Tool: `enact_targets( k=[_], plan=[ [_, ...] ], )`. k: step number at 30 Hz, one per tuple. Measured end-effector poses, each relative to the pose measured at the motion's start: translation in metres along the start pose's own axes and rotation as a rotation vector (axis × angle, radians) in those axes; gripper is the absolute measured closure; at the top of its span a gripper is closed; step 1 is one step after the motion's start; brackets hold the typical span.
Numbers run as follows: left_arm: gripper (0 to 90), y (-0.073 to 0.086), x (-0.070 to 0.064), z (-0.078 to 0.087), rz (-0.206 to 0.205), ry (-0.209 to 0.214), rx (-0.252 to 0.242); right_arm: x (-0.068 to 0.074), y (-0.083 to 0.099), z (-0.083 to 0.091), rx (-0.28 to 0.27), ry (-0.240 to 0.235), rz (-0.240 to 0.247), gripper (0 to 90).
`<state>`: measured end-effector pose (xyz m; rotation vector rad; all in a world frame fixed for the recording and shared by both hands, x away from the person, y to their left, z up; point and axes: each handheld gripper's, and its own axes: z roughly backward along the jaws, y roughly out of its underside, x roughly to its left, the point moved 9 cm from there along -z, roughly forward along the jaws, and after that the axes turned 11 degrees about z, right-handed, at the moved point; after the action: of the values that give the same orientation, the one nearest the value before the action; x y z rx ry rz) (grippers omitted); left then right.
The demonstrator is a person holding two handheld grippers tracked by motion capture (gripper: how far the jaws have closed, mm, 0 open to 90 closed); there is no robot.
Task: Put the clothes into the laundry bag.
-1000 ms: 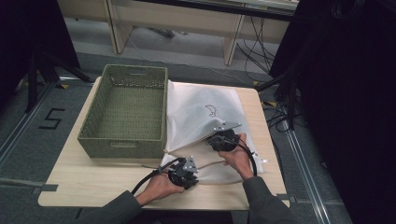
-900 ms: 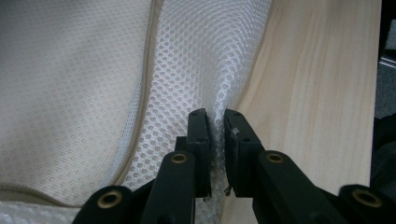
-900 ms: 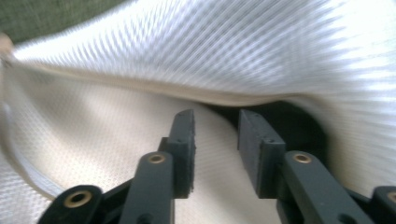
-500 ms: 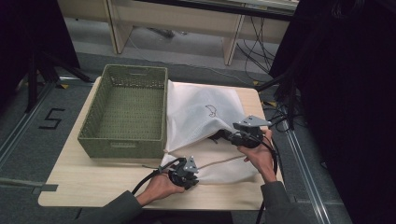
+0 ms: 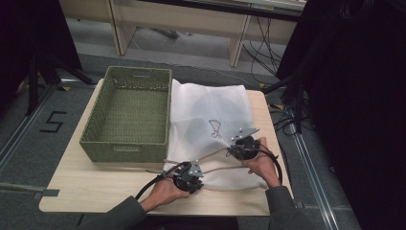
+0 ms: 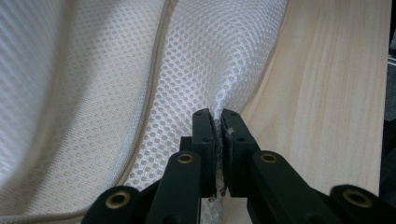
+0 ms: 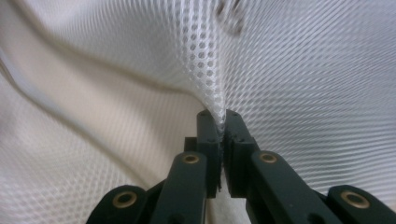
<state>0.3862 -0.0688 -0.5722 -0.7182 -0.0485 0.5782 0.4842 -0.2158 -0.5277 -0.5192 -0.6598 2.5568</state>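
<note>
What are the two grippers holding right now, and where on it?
Both hold the white mesh bag: left gripper pinches its near edge, right gripper a fold of mesh.

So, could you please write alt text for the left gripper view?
The left gripper has its two black jaws shut on a raised fold of a white mesh bag, which has a cream zipper seam running along it. A pale wooden table lies to the right.

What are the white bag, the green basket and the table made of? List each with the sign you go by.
White bag: looks like synthetic mesh fabric, soft and matte; rows of tiny holes and draping folds.
Green basket: apparently woven cord or wicker, matte; a regular weave on its walls.
Table: pale wood or wood-look laminate, smooth; straight grain lines.
</note>
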Motion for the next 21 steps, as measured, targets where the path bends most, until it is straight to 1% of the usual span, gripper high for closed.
enact_targets(
  k=[1, 2, 3, 4, 6, 8, 9, 11, 12, 13, 14, 15, 16, 17, 18, 19, 20, 21],
  plan=[
    [84.8, 0.0, 0.0, 0.0, 0.0, -0.004, -0.004, 0.001, 0.006, -0.01, 0.029, -0.01, 0.006, 87.3],
    [84.8, -0.001, 0.001, 0.0, -0.013, -0.006, 0.0, 0.003, 0.011, -0.02, 0.055, -0.018, 0.009, 87.3],
    [84.8, -0.001, 0.001, 0.0, -0.011, -0.006, -0.001, 0.004, 0.016, -0.027, 0.093, -0.038, 0.015, 87.3],
    [84.8, -0.001, 0.001, 0.0, -0.012, -0.005, -0.002, 0.005, 0.016, -0.031, 0.107, -0.046, -0.014, 87.2],
    [84.7, -0.001, 0.001, 0.0, -0.01, 0.0, -0.002, 0.0, 0.012, -0.03, 0.091, -0.034, 0.005, 86.4],
    [84.4, -0.001, 0.001, 0.0, -0.005, 0.002, -0.006, 0.001, 0.01, -0.024, 0.065, -0.036, -0.021, 82.7],
    [84.1, -0.001, 0.001, 0.0, -0.005, 0.001, -0.007, 0.0, 0.009, -0.022, 0.046, -0.03, -0.014, 79.0],
    [83.1, 0.0, 0.0, 0.0, -0.004, 0.002, -0.008, 0.0, 0.008, -0.018, 0.04, -0.015, -0.047, 70.5],
    [82.7, 0.0, 0.001, 0.001, -0.001, 0.007, -0.002, 0.001, 0.008, -0.015, 0.039, -0.013, -0.05, 68.7],
    [81.9, 0.0, 0.001, 0.0, 0.02, 0.013, 0.0, 0.003, 0.006, -0.013, 0.023, -0.023, -0.062, 67.9],
    [81.1, 0.0, 0.001, 0.0, 0.018, 0.021, -0.003, 0.002, 0.005, -0.011, 0.015, -0.011, -0.045, 67.0],
    [80.8, 0.0, 0.001, 0.0, 0.026, 0.022, -0.004, 0.002, 0.004, -0.008, 0.0, -0.013, -0.051, 66.4],
    [80.4, 0.0, 0.0, 0.0, 0.035, 0.025, -0.005, 0.002, 0.004, -0.005, -0.006, 0.0, -0.045, 66.3],
    [80.3, -0.001, 0.0, 0.0, 0.029, 0.026, -0.013, 0.001, 0.001, -0.004, -0.043, 0.021, -0.068, 66.1],
    [80.2, -0.001, 0.0, 0.0, 0.025, 0.021, -0.01, -0.001, -0.001, -0.002, -0.057, 0.033, -0.063, 66.1],
    [80.2, -0.001, 0.001, 0.0, 0.017, 0.019, -0.012, -0.001, -0.002, 0.0, -0.061, 0.028, -0.063, 65.8],
    [80.2, -0.001, 0.0, -0.001, 0.023, 0.017, -0.011, -0.001, -0.005, -0.001, -0.081, 0.035, -0.059, 65.3],
    [80.2, -0.001, 0.0, -0.001, 0.032, 0.019, -0.013, 0.001, -0.006, 0.001, -0.066, 0.016, -0.053, 64.8]
  ],
)
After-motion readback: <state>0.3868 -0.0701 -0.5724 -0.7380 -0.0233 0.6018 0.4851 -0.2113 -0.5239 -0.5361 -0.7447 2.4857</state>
